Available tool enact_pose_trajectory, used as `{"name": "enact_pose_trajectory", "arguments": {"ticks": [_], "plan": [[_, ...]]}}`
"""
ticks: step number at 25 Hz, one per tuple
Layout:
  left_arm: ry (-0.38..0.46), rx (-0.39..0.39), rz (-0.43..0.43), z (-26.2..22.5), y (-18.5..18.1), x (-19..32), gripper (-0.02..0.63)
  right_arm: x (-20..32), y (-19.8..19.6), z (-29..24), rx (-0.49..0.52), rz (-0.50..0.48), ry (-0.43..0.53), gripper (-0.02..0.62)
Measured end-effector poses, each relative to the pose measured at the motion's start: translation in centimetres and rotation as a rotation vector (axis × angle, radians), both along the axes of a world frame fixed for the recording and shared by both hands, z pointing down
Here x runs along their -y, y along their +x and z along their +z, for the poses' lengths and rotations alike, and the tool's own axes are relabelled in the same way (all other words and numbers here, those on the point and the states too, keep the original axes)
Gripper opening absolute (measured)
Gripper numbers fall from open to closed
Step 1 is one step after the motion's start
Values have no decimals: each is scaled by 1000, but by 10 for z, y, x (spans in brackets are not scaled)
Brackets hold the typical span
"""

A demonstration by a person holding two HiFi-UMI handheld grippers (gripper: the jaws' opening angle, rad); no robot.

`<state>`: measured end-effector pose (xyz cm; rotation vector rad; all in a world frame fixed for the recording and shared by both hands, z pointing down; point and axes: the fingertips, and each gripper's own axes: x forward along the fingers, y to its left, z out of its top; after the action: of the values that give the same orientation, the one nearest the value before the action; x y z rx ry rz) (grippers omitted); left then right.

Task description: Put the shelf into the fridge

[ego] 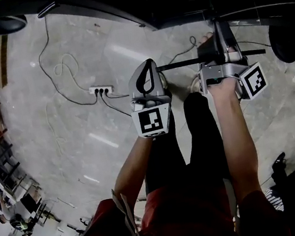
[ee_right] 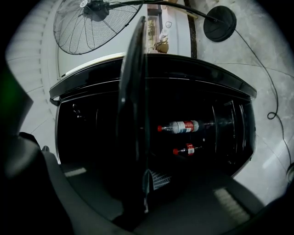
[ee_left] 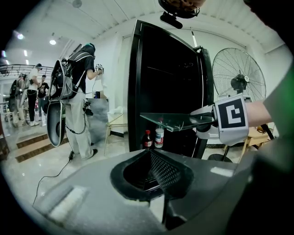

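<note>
The shelf is a clear glass pane (ee_left: 172, 120), held level in front of the open black fridge (ee_left: 165, 82). My right gripper (ee_left: 204, 120) is shut on its near edge. In the right gripper view the shelf (ee_right: 135, 114) stands edge-on between the jaws of my right gripper (ee_right: 142, 183), which point into the dark fridge (ee_right: 206, 96). From the head view the shelf (ego: 249, 52) is a thin dark line across my right gripper (ego: 225, 50). My left gripper (ego: 152, 63) hangs beside it to the left, shut and empty, apart from the shelf. In its own view my left gripper (ee_left: 149, 153) points toward the fridge.
Two bottles (ee_left: 159, 136) stand low inside the fridge. A large standing fan (ee_left: 239, 82) is right of it, its round base (ego: 285, 42) on the floor. A power strip with cables (ego: 100, 90) lies on the floor at left. People (ee_left: 78, 92) stand at left.
</note>
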<state>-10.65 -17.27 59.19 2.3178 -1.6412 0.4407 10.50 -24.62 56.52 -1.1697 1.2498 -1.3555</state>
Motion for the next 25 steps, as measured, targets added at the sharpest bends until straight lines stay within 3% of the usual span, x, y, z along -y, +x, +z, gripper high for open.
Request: {"name": "enact_pose_trajectory", "arguments": {"ticks": [10,25], "plan": [[-9,4,12,6,0,4,6,-5,0,-9,-69,-3,26,9],[-12,8,17,10,4,-2,6,20,2,2,-20,0,41,10]]}}
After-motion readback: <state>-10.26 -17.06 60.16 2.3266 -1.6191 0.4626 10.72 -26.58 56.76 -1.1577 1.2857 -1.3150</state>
